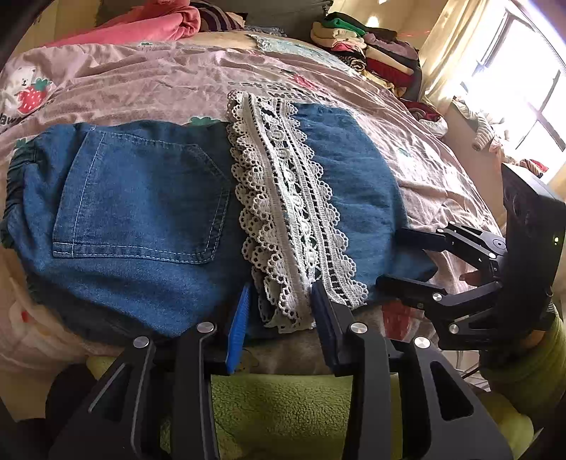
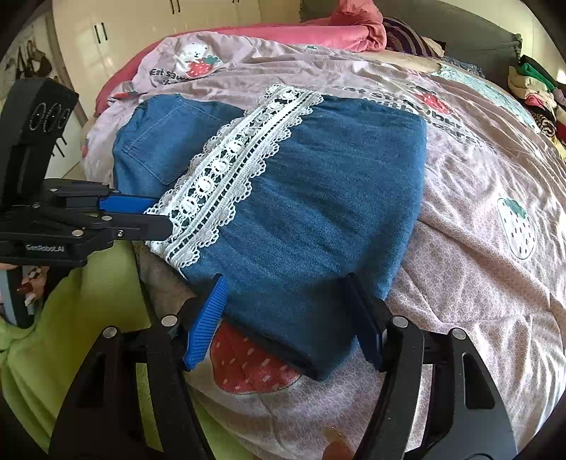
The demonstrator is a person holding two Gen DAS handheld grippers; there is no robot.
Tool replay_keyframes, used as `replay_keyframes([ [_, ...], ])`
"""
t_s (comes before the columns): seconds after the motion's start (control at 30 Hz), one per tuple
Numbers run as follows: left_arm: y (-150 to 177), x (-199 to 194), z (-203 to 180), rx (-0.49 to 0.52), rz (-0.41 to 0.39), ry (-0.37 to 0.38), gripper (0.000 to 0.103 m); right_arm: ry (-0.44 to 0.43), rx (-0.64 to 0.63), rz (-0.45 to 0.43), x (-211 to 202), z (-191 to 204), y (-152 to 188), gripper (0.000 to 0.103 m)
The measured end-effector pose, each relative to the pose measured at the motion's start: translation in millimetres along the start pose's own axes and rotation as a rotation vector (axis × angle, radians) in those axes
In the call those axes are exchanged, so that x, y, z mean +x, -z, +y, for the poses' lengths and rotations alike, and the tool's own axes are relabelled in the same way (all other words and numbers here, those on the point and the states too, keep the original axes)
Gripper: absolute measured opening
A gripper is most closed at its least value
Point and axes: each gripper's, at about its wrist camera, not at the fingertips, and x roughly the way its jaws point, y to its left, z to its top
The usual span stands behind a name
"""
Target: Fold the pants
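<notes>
Blue denim pants [image 1: 141, 212] with a white lace hem [image 1: 283, 212] lie folded on the pink bedspread; they also show in the right wrist view [image 2: 318, 219], lace [image 2: 226, 177] across the middle. My left gripper [image 1: 279, 300] is open at the near edge, its jaws either side of the lace end. It shows in the right wrist view [image 2: 155, 216] at the left. My right gripper [image 2: 286, 293] is open, its jaws astride the near folded corner of the denim. In the left wrist view it [image 1: 392, 254] sits at the right edge of the pants.
The pink strawberry-print bedspread [image 2: 477, 212] covers the bed. A pink quilt [image 1: 141, 24] lies at the head. A pile of folded clothes [image 1: 371, 49] sits far right, near a bright window [image 1: 523, 88]. White wardrobes [image 2: 123, 32] stand to the left. Green fleece [image 1: 283, 407] is below the grippers.
</notes>
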Motion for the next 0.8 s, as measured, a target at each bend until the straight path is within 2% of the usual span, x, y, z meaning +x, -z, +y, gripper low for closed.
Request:
replay_keyframes([
  [0.13,-0.2,-6.2,-1.3,0.008,-0.015,-0.008,0.044,-0.025,0.030,-0.015,-6.6,-2.8,-2.3,0.062],
  [0.3,-1.8,-13.5,-4.1,0.024,-0.032,-0.015,0.045,-0.022,0.046,-0.041,-17.9,-4.9,-4.9,0.064],
  [0.8,-4.7,-36.2,-3.3,0.022,-0.076,-0.058,0.046,-0.001,0.067,-0.089,-38.3,-6.4,-13.3,0.082],
])
